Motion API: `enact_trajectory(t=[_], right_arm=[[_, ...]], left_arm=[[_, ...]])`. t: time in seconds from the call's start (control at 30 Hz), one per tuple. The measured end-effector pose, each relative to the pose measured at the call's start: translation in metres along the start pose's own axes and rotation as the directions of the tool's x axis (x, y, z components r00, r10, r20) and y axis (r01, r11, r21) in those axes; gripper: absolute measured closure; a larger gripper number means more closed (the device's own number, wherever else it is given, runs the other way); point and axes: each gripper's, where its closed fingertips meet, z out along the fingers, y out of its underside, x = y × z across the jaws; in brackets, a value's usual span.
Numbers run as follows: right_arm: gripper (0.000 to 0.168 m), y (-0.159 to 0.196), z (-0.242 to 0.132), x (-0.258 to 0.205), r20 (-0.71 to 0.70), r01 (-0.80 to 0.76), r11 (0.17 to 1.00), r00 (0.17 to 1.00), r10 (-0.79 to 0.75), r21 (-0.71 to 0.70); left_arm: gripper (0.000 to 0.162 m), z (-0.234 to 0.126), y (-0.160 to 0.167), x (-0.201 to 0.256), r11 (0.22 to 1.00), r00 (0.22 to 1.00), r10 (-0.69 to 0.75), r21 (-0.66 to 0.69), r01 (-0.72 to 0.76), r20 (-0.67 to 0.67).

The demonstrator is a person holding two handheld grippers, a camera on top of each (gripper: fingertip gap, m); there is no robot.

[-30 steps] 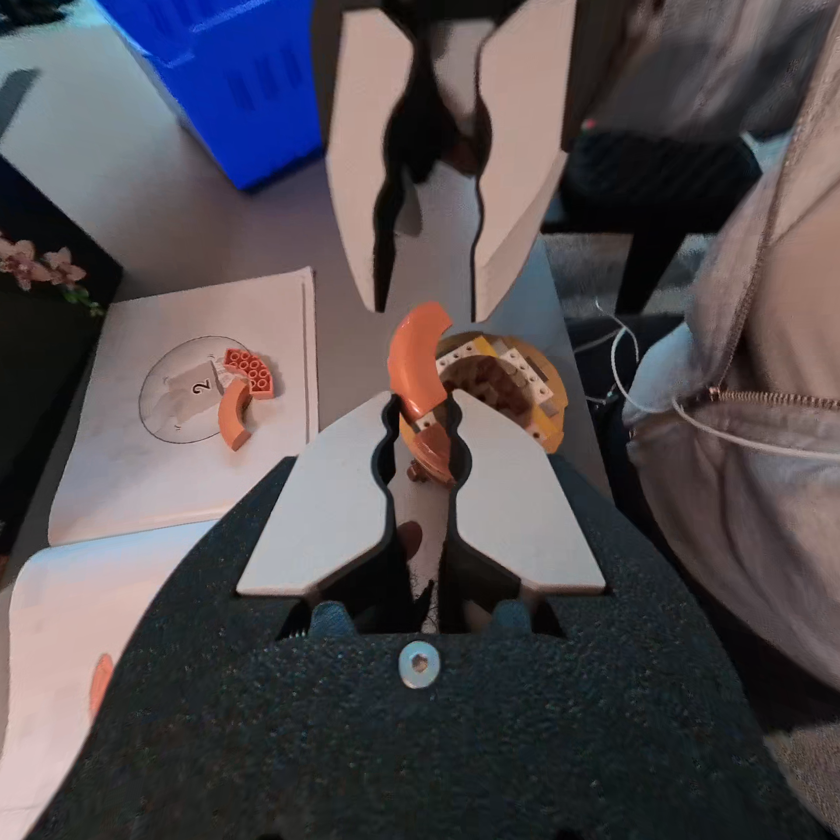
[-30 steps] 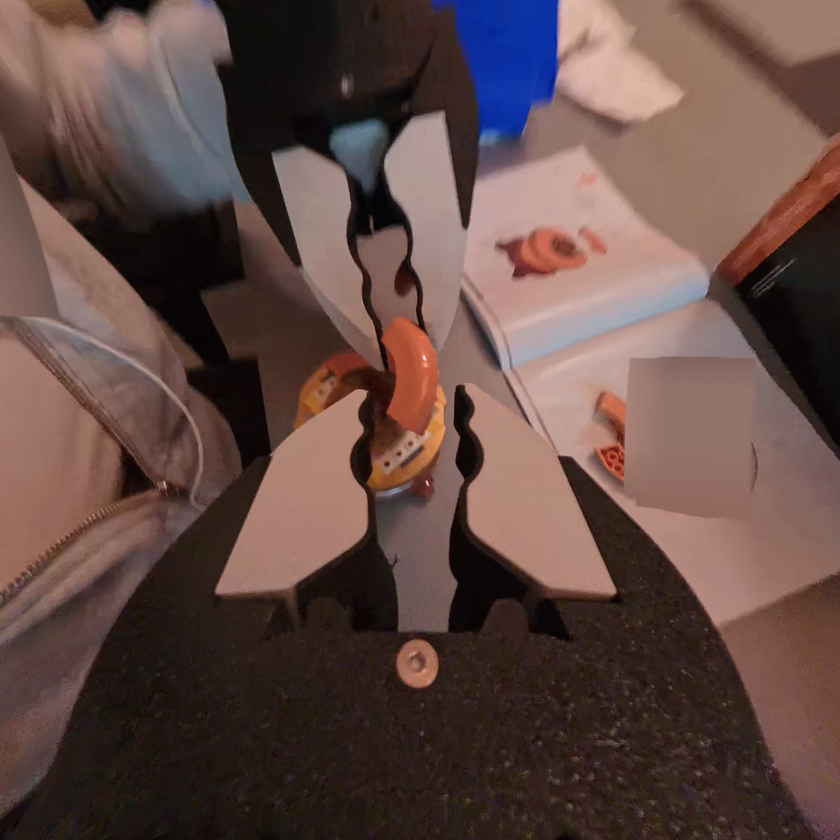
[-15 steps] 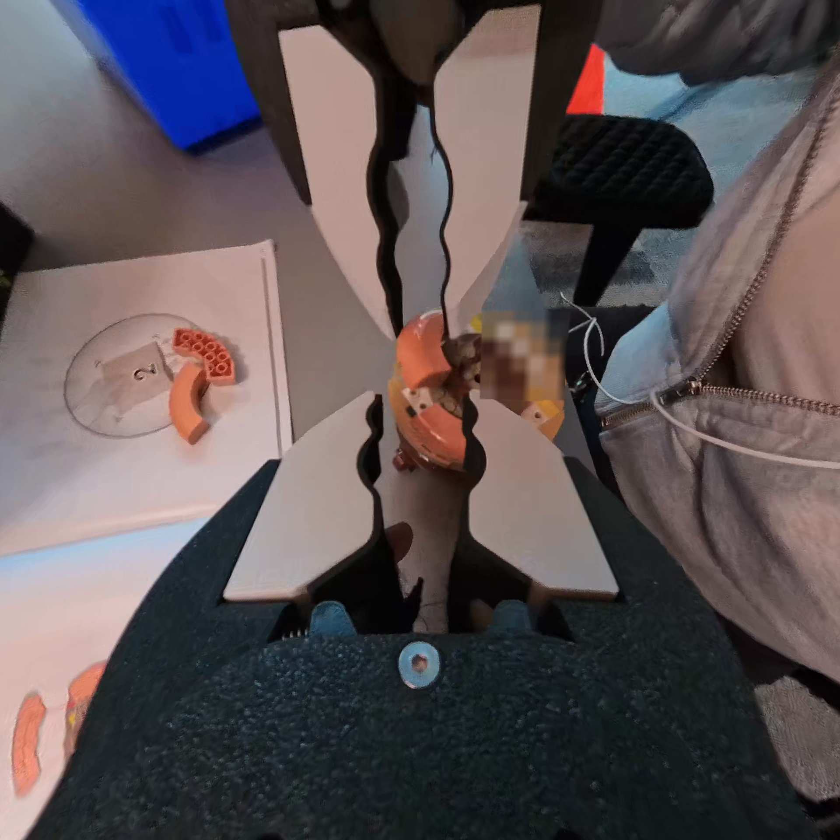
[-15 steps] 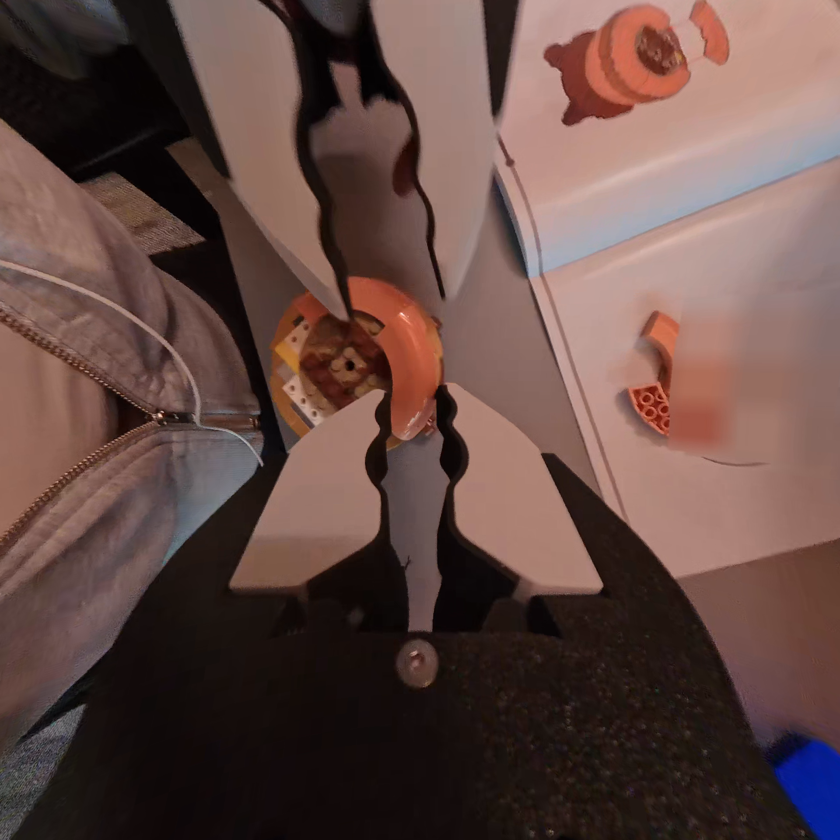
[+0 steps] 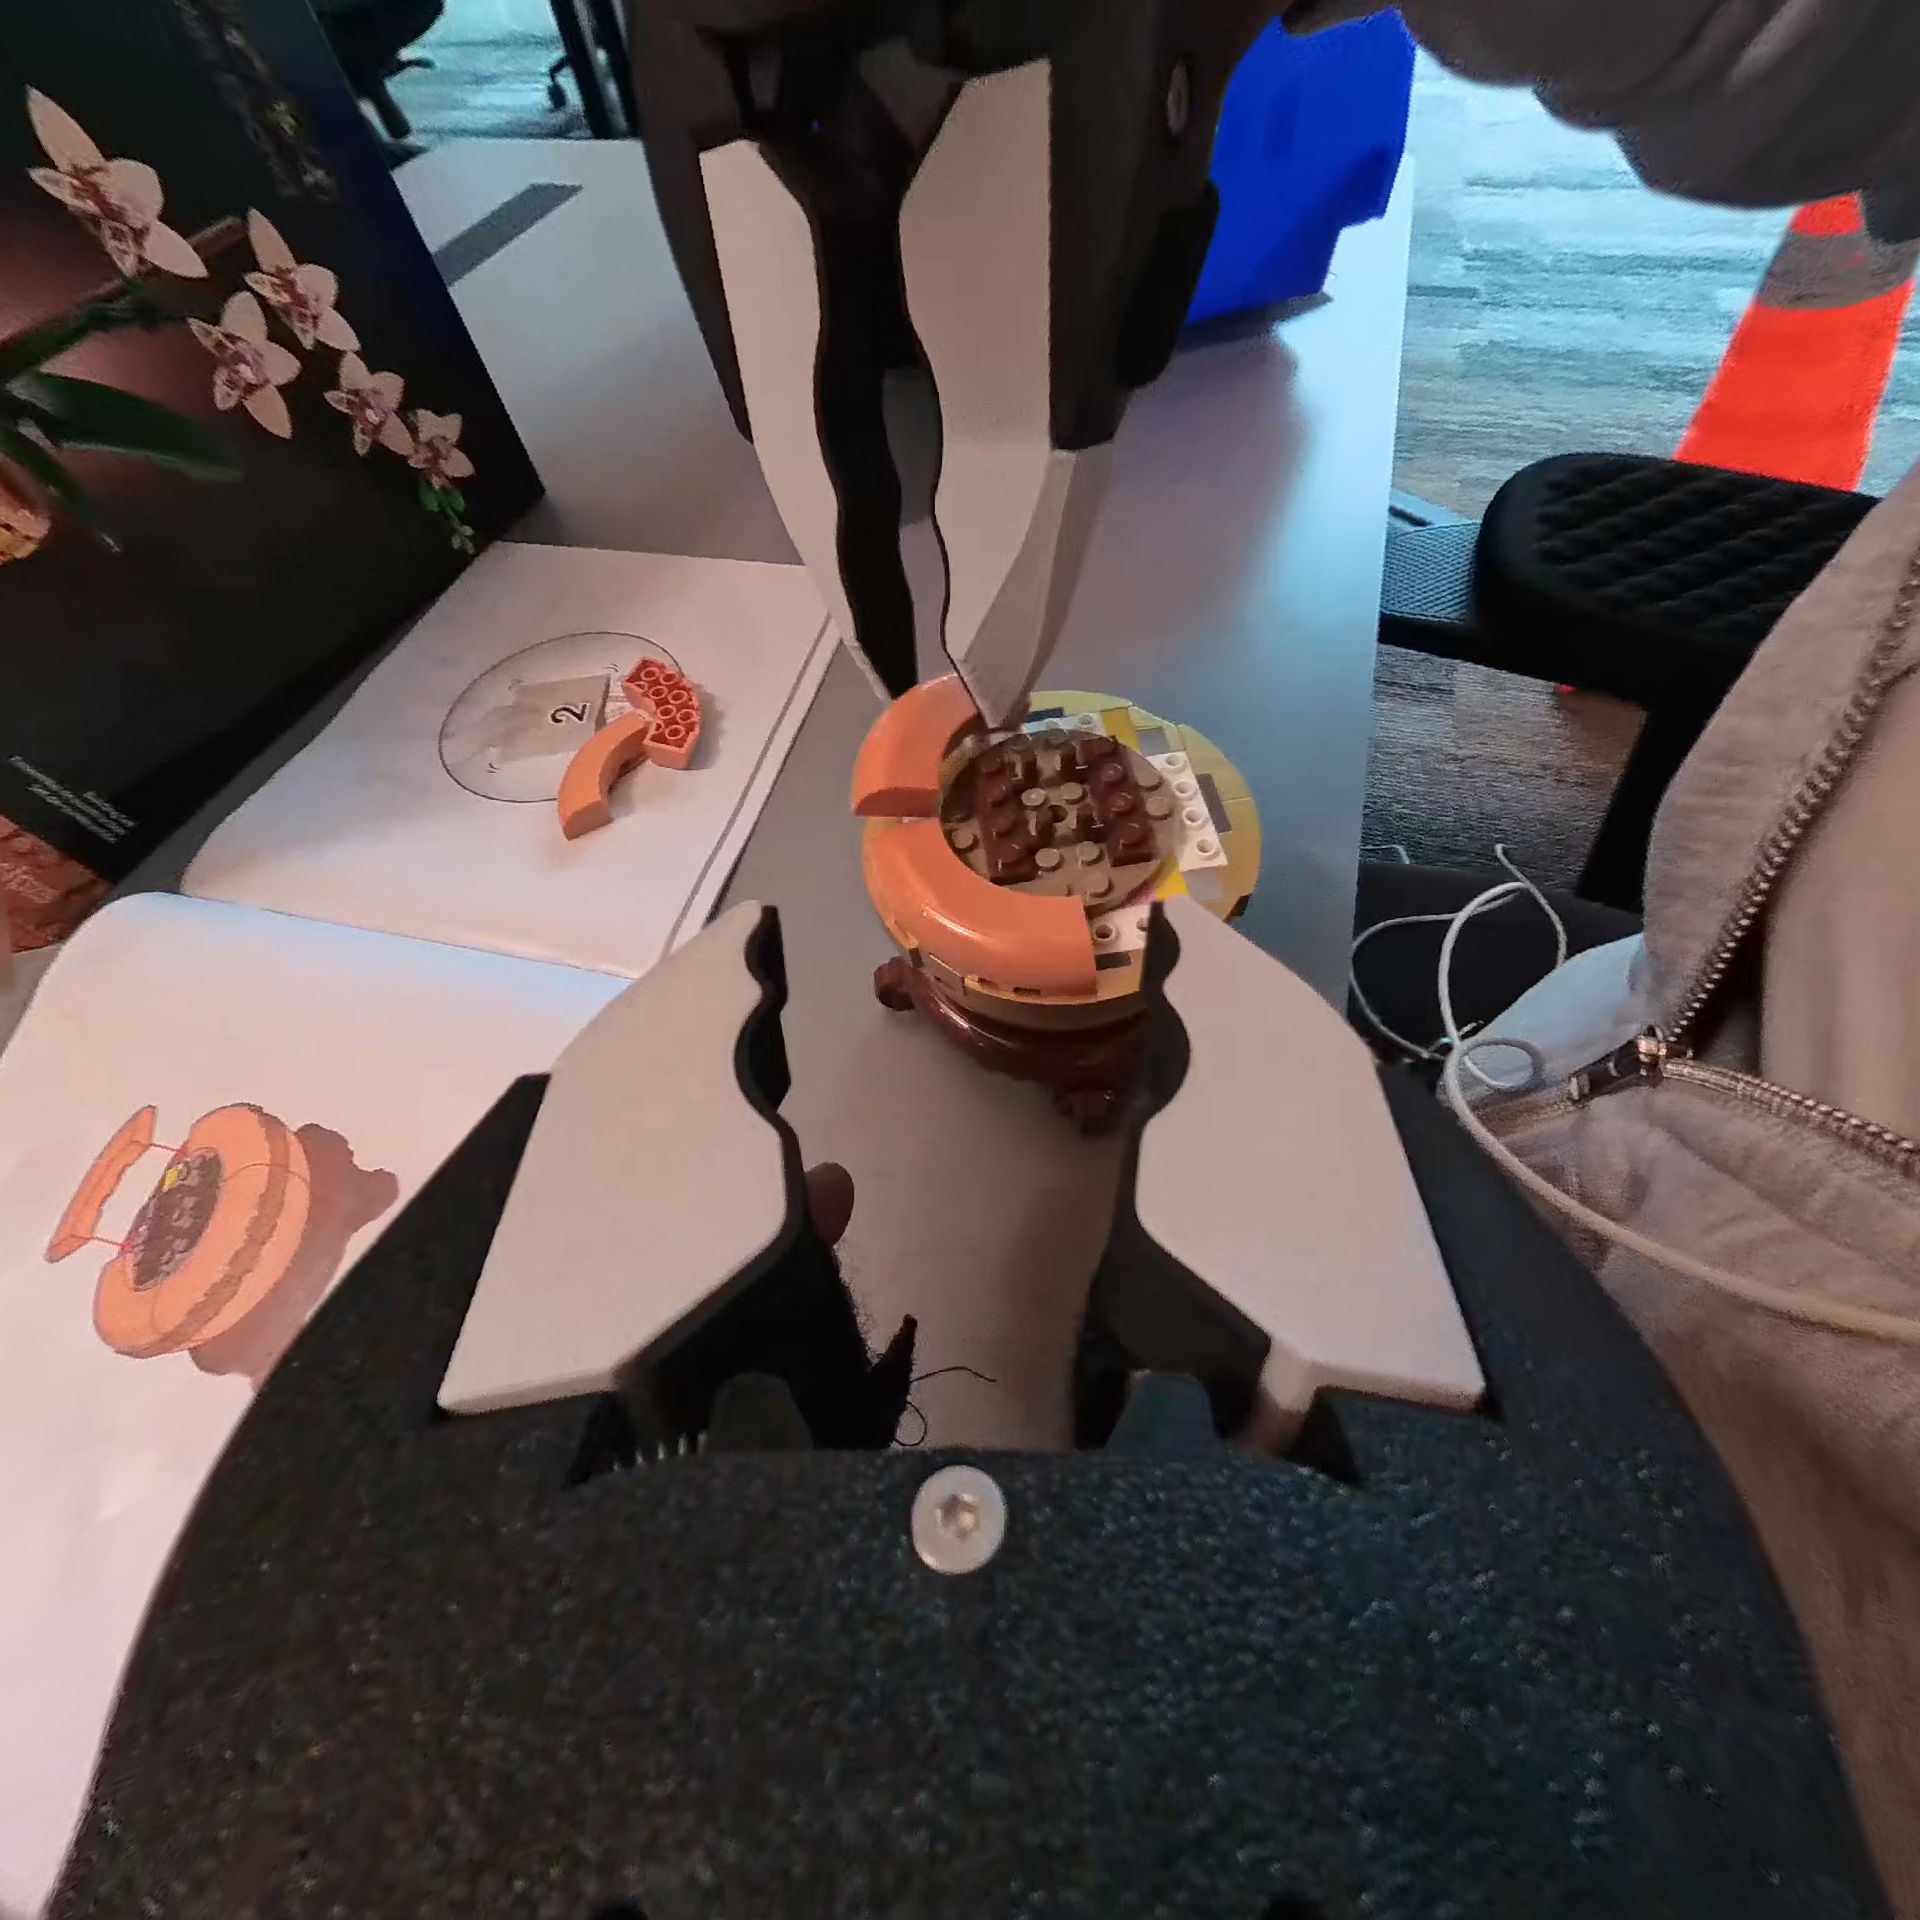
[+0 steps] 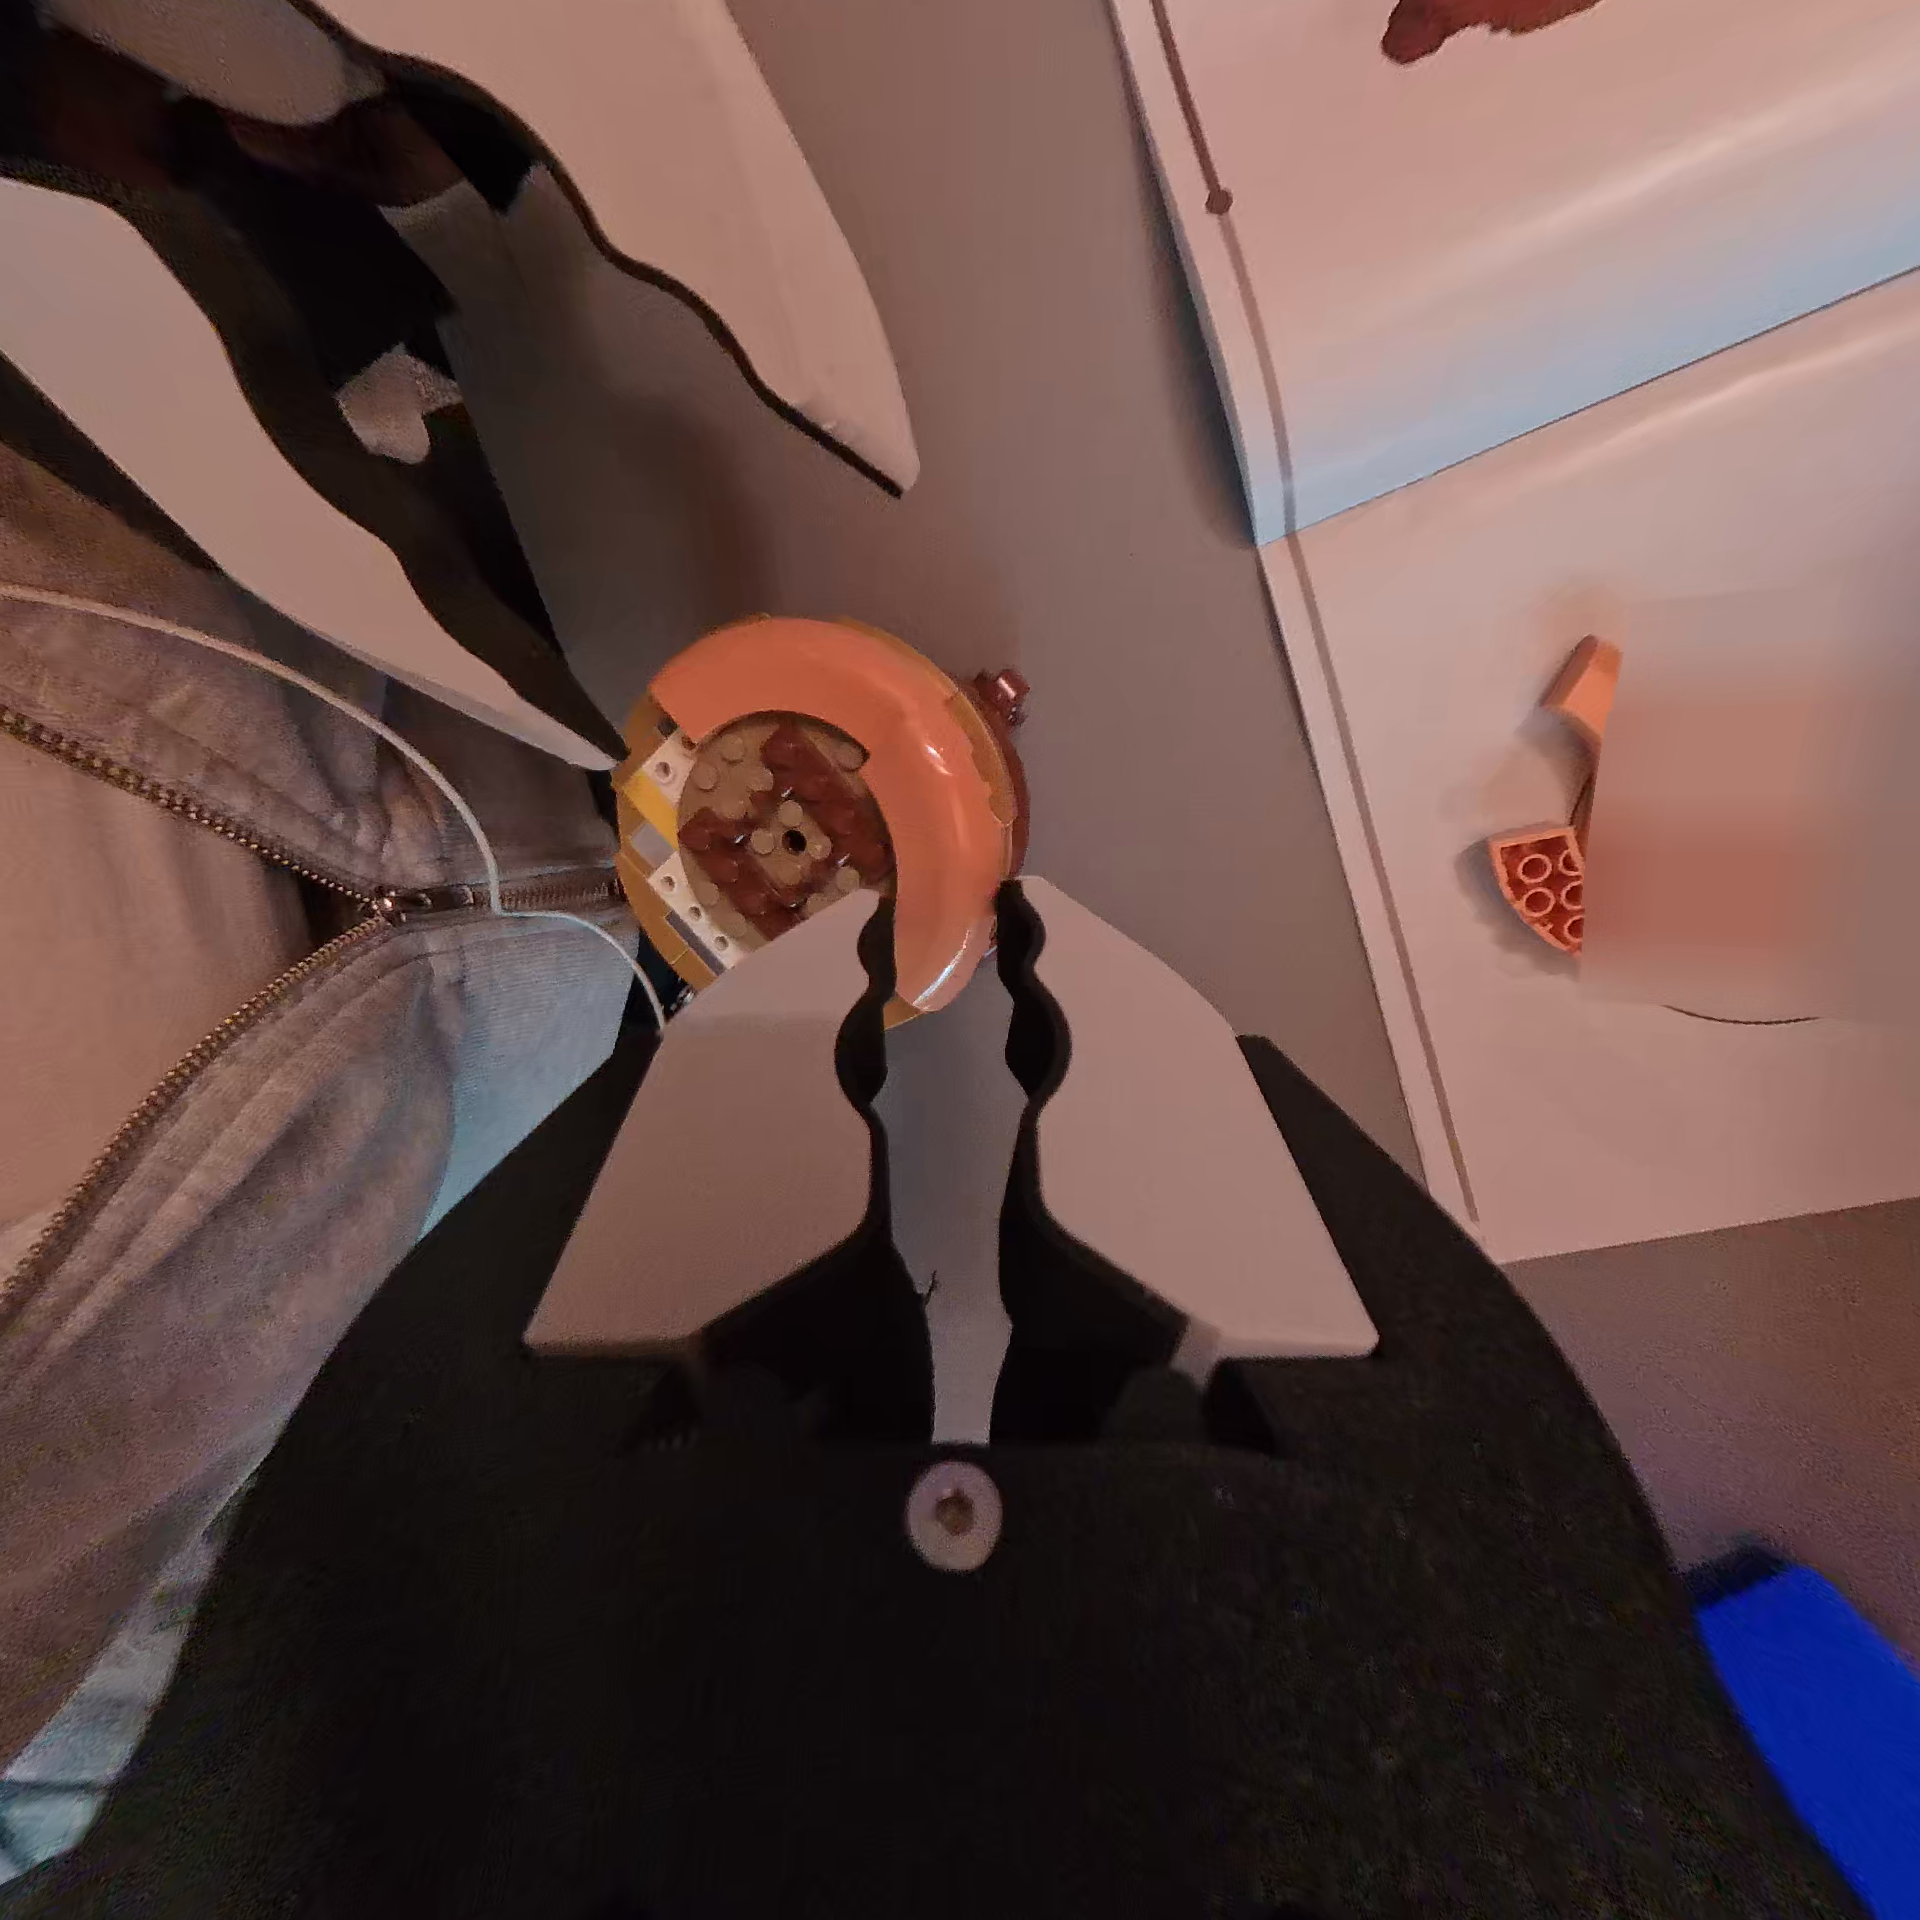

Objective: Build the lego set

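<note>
The grey table (image 5: 665, 436) bears the round pot model (image 5: 1055, 862) directly ahead of the left gripper (image 5: 961, 930), whose jaws stand spread, empty, flanking its base. The right gripper (image 6: 940, 904) pinches the curved orange rim piece (image 6: 945, 831), which looks unevenly seated. Risk: off-centre pressing may tip the pot or pop the arc loose.

- Bare desk (image 5: 1226, 540) lies open to you beyond the pot (image 5: 1049, 862).
- The open booklet (image 5: 499, 821) and its loose bricks (image 5: 634, 758) block your left.
- The jacket (image 5: 1714, 1039) crowds your right.
</note>
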Motion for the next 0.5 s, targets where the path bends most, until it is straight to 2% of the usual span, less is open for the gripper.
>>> enact_trajectory(t=[0.2, 0.5], right_arm=[[0.15, 0.004, -0.004, 0.002, -0.001, -0.065, 0.993, 0.998, 0.065, -0.103], [0.15, 0.004, 0.004, -0.003, -0.004, -0.14, 0.974, 0.99, 0.142, -0.175]], left_arm=[[0.095, 0.005, -0.002, 0.0, 1.0, 0.998, 0.015, 0.017, -0.016, 0.06], [0.101, 0.005, 0.006, 0.011, 0.999, 1.0, -0.011, 0.052, 0.011, 0.008]])
